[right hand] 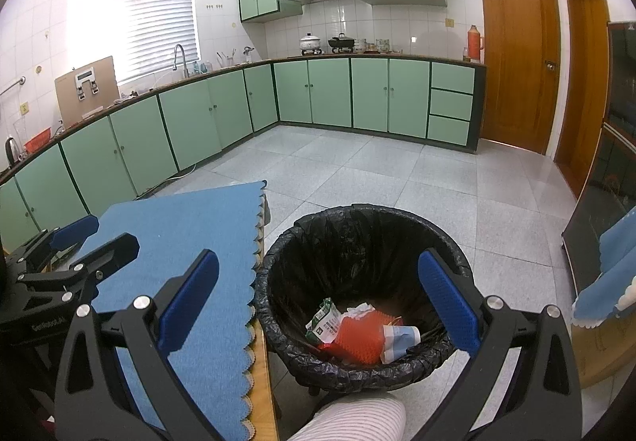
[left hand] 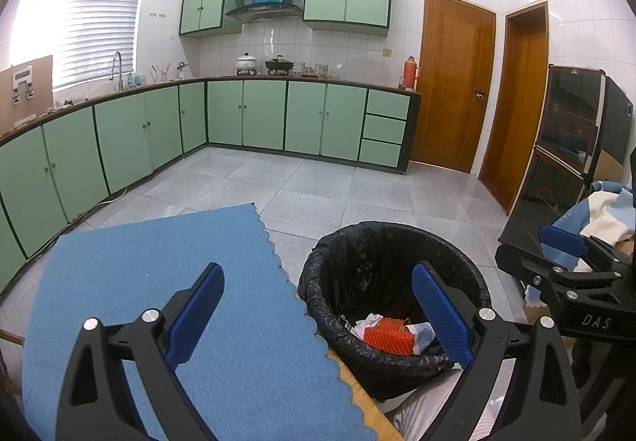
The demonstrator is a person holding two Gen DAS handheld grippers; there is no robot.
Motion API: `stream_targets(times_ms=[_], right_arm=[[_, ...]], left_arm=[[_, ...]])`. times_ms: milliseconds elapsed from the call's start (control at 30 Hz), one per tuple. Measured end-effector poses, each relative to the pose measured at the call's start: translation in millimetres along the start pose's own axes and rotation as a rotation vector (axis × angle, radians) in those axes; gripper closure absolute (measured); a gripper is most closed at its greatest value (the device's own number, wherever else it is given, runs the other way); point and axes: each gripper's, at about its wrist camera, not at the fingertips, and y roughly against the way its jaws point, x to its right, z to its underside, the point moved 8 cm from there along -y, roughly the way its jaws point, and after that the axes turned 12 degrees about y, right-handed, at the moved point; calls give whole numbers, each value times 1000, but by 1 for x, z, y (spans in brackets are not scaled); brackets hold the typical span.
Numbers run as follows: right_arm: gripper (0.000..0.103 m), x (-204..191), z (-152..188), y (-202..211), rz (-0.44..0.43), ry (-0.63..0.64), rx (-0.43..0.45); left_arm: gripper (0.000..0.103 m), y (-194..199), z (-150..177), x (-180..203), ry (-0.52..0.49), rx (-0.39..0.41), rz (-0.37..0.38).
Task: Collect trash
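Crinkled trash [right hand: 359, 333], seemingly paper, fills black-lined round bin [right hand: 278, 262].

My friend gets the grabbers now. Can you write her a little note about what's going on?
Left gripper: open, empty, above the blue mat's edge next to the bin.
Right gripper: open, empty, above the trash bin.
The bin has a black liner and stands on the floor beside the table. Inside lie a red spiky piece, a green-and-white wrapper, crumpled white paper and a paper cup.
Done: that trash is binned.
Left: no trash shows on the visible part of the mat; check areas outside the views.
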Motion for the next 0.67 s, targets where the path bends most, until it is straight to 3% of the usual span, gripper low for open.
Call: stream_targets(times_ms=[667], right_arm=[[5, 2, 1, -1, 1, -1, -3]], left_arm=[[9, -2, 2, -1, 4, -7, -4]])
